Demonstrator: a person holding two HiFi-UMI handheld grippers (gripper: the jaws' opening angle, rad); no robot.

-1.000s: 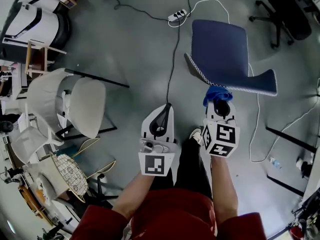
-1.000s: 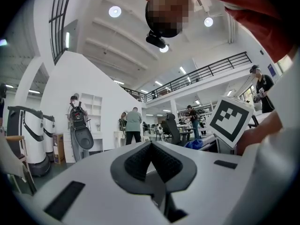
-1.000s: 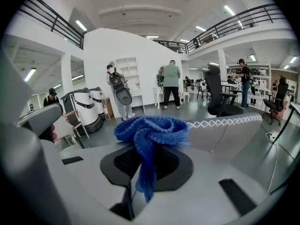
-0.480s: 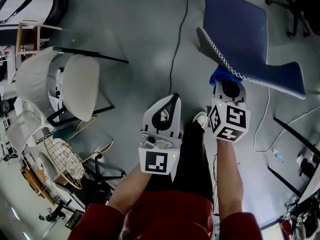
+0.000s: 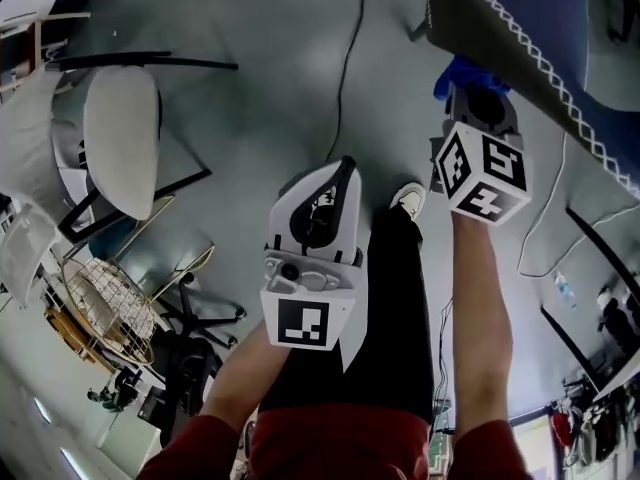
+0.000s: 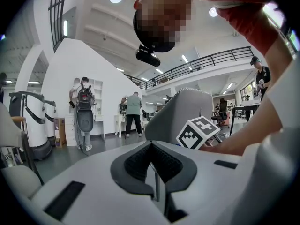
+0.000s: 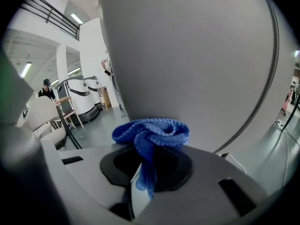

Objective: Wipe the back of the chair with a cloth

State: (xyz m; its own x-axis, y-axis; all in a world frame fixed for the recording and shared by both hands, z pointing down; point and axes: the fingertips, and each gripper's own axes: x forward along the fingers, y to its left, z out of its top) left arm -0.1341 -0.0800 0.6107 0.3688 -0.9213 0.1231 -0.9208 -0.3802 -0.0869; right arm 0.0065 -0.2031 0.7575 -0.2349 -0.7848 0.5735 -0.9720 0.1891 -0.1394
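The chair with its blue padded seat side (image 5: 540, 38) fills the top right of the head view. In the right gripper view its smooth grey back (image 7: 187, 55) stands right in front of the jaws. My right gripper (image 5: 468, 86) is shut on a bunched blue knitted cloth (image 5: 460, 72), and the cloth (image 7: 150, 132) is pressed up against the chair back. My left gripper (image 5: 343, 168) hangs lower, to the left of the chair, shut with nothing in it (image 6: 153, 165). From there the grey chair back (image 6: 173, 111) shows beyond the jaws.
A white chair (image 5: 120, 138) stands at the left, with a wire basket (image 5: 105, 313) and a black swivel-chair base (image 5: 195, 318) below it. A black cable (image 5: 350, 58) runs over the grey floor. The person's shoe (image 5: 408, 200) sits between the grippers. People stand in the distance.
My right gripper with the cloth has moved up and closer to the chair, which now looms larger at top right. The left gripper has held its place.
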